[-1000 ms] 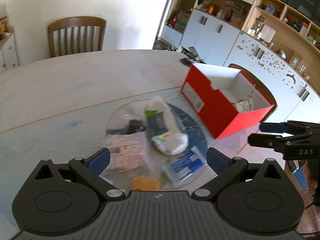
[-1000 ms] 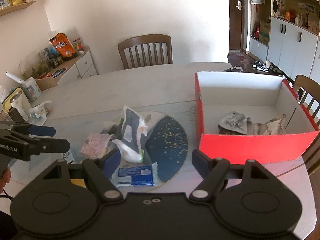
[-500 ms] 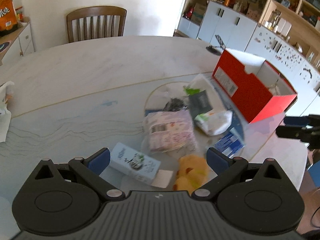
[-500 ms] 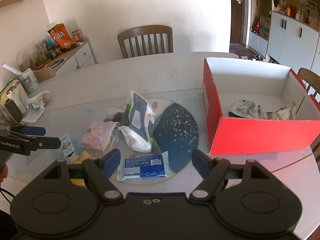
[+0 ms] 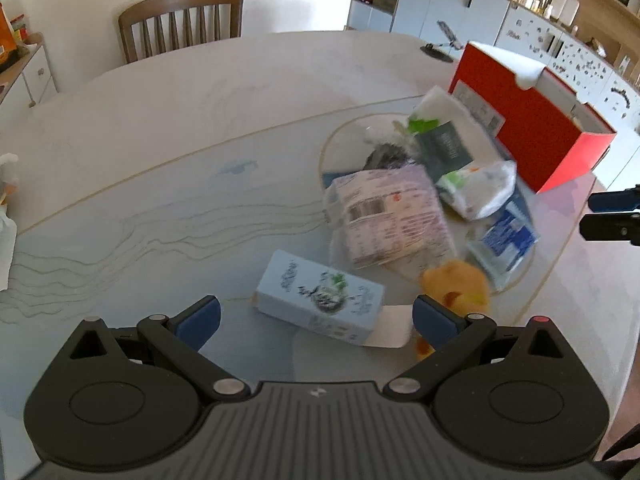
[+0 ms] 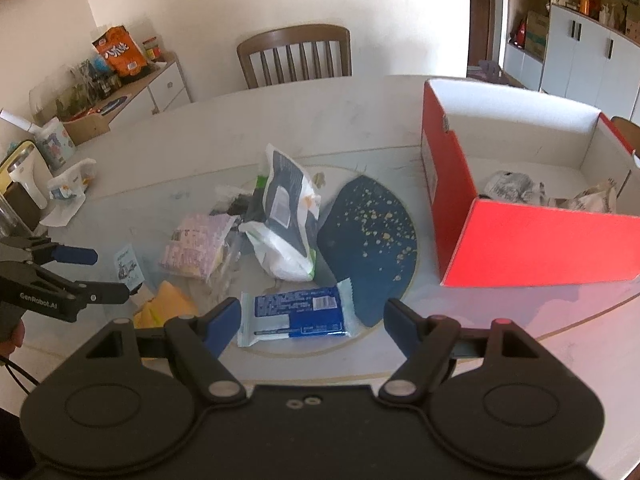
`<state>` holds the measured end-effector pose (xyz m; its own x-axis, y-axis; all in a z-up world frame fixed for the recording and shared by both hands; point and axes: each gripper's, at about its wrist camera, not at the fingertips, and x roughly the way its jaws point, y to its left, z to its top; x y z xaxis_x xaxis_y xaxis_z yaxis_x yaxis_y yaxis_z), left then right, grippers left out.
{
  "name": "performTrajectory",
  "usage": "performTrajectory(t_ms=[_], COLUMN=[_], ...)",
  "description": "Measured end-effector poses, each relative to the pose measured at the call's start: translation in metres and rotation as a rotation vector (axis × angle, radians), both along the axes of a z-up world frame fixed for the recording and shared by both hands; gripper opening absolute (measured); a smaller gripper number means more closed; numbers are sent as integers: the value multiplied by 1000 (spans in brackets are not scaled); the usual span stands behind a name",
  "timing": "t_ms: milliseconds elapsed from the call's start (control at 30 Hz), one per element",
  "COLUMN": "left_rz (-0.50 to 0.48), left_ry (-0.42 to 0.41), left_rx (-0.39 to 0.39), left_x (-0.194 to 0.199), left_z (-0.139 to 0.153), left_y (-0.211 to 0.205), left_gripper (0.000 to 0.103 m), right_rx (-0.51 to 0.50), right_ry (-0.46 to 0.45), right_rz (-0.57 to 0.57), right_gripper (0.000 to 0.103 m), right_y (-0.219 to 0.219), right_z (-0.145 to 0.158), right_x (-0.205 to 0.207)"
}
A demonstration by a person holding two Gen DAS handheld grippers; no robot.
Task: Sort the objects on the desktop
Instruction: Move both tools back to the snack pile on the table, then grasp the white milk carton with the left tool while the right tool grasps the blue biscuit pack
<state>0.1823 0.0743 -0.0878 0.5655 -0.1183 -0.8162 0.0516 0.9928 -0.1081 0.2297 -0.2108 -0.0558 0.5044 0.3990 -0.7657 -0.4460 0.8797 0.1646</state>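
A pile of packets lies on the round table. My left gripper (image 5: 316,316) is open, just short of a light blue box (image 5: 320,295). Beside the box are a yellow item (image 5: 458,284), a pale pink packet (image 5: 390,218), a white and dark bag (image 5: 452,152) and a blue packet (image 5: 502,240). My right gripper (image 6: 312,320) is open, just short of the blue packet (image 6: 298,312). A red box (image 6: 532,240) holding crumpled wrappers (image 6: 512,188) stands at the right. The left gripper also shows in the right wrist view (image 6: 100,276).
A dark blue speckled mat (image 6: 372,240) lies beside the pile. A wooden chair (image 6: 294,56) stands behind the table. A sideboard (image 6: 120,96) with snack bags is at the far left. White cabinets (image 5: 440,4) line the right wall.
My left gripper has swung left and pulled back, so the light blue box came into view between its fingers. My right gripper has drawn back slightly; the blue packet now lies between its fingertips.
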Motion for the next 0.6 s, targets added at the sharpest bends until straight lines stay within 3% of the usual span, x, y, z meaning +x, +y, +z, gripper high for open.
performTrajectory(t_ms=[333,600], left_rz=[-37,-48], left_ry=[13,7], left_rx=[18,13], left_x=[11,16], left_z=[-13,-17], left_y=[4,4], left_gripper=[103,102], right_rx=[-15,-56], right_ry=[28,13], right_rz=[-1,74], right_gripper=[78,79], right_y=[12,29], right_z=[-20,-34], right_x=[12,17])
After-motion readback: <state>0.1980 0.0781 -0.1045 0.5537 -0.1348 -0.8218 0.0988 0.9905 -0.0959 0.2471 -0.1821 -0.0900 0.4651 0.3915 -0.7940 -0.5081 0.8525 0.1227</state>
